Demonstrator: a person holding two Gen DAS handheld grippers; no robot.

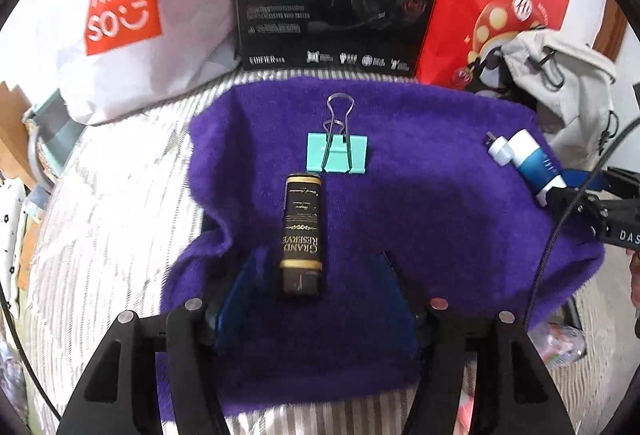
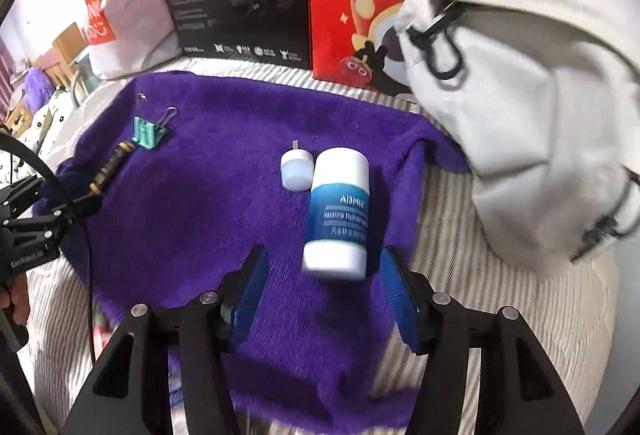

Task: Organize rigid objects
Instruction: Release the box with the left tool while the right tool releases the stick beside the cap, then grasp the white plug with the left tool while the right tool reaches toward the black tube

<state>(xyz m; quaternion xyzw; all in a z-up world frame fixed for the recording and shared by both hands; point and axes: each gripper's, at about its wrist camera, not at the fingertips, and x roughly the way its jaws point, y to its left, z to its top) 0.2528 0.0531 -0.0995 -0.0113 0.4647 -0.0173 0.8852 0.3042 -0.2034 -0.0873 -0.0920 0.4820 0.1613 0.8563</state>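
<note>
Left wrist: our left tongs (image 1: pixel 316 275) spread wide, black-gold tube (image 1: pixel 302 233) lying between them on the purple towel (image 1: pixel 420 219), mint binder clip (image 1: pixel 337 151) just beyond. Right wrist: right tongs (image 2: pixel 320 271) also agape, white-blue bottle (image 2: pixel 339 209) between the pads, small white cap (image 2: pixel 296 169) beside it.

Frames: black plastic, triangular cut-outs, round silver screws.
Fingers (image 1: pixel 240 299): lined with blue pads.
Markings: white lettering.
Cable (image 2: pixel 86 235): thin, black.
</note>
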